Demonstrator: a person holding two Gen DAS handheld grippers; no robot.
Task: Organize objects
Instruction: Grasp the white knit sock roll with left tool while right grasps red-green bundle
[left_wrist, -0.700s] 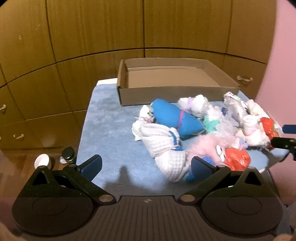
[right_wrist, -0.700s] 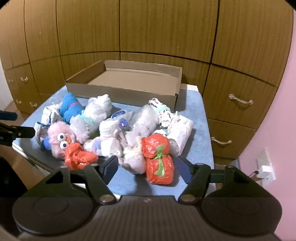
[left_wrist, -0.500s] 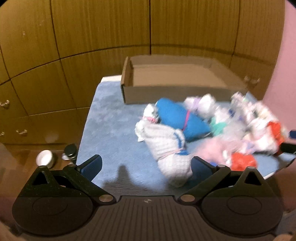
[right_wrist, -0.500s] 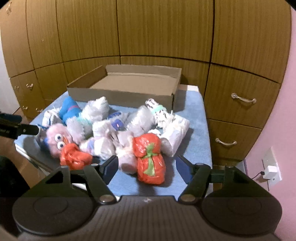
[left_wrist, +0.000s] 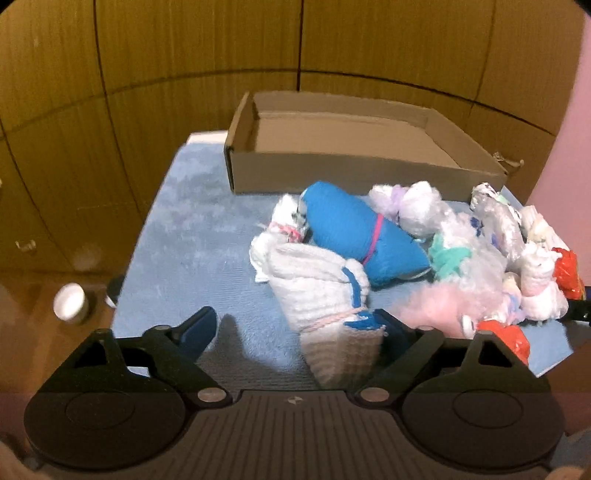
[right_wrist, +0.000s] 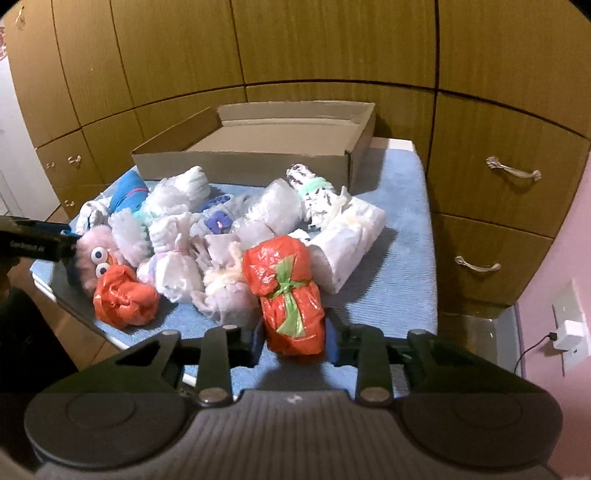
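Note:
A heap of tied bundles lies on a blue mat (left_wrist: 192, 236) in front of an empty cardboard box (left_wrist: 354, 173). My left gripper (left_wrist: 295, 332) is open, and the near end of a white knitted bundle with blue stripes (left_wrist: 325, 295) lies between its fingers, against the right one. A blue bundle (left_wrist: 354, 232) lies behind it. My right gripper (right_wrist: 293, 341) has closed in around an orange plastic bundle tied with green (right_wrist: 288, 291); its fingers sit at both sides of the bundle's near end. The box also shows in the right wrist view (right_wrist: 258, 166).
Other bundles fill the heap: a pink furry toy with eyes (right_wrist: 96, 254), a small orange bag (right_wrist: 123, 299), white rolls (right_wrist: 351, 236). Wooden cabinets (right_wrist: 480, 166) stand behind and to the right. A white jar (left_wrist: 70, 302) sits on the floor at left.
Both grippers moved forward to the heap. The right gripper's fingers narrowed onto the orange bundle. The white knitted bundle now lies between the left fingers.

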